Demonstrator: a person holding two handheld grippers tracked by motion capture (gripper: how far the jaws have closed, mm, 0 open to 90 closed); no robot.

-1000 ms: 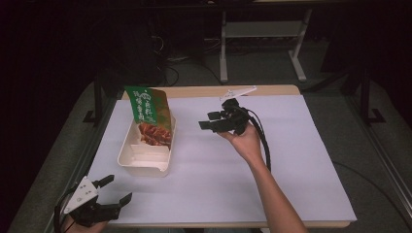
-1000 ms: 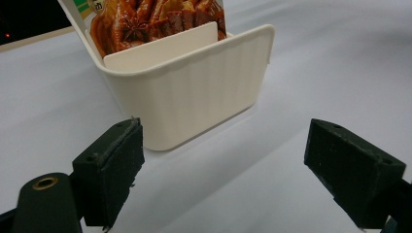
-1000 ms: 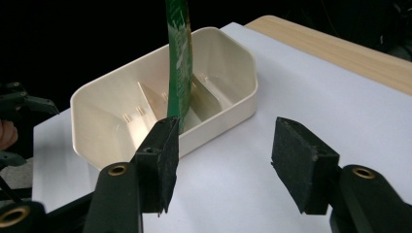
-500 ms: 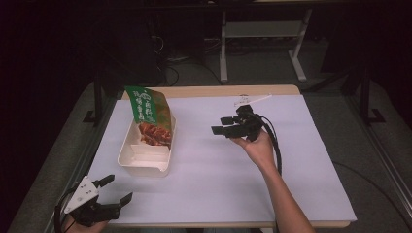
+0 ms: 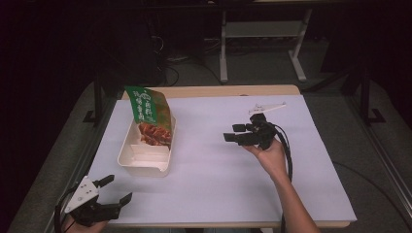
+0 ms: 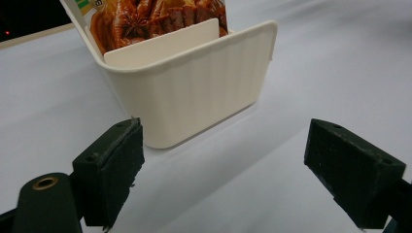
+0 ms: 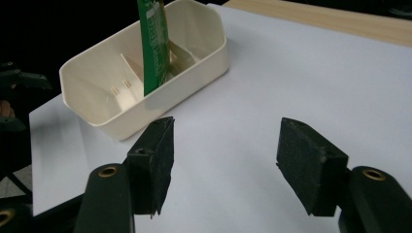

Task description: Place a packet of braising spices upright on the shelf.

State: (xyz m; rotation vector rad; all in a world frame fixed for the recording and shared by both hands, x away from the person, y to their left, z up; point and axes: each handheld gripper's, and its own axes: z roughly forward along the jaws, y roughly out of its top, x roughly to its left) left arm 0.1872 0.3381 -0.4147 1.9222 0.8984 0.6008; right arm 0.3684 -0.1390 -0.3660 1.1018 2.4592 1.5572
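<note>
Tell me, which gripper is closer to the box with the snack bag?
The left gripper, at the table's near left corner. It sits just below the cream box; the right gripper is farther across the white table.

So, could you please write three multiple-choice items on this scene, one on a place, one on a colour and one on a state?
1. Where is the snack packet?
A. flat on the table
B. standing in the cream tray
C. between the right gripper's jaws

2. What colour is the top of the packet?
A. green
B. blue
C. black

3. How do the jaws of the right gripper stand?
A. clamped on the tray's rim
B. shut on nothing
C. apart, with bare white table between them

Answers: 1 B, the packet leans upright in the tray's far end; 2 A, the high view shows green print above the food photo; 3 C, the right gripper view shows the jaws apart and nothing between them.
</note>
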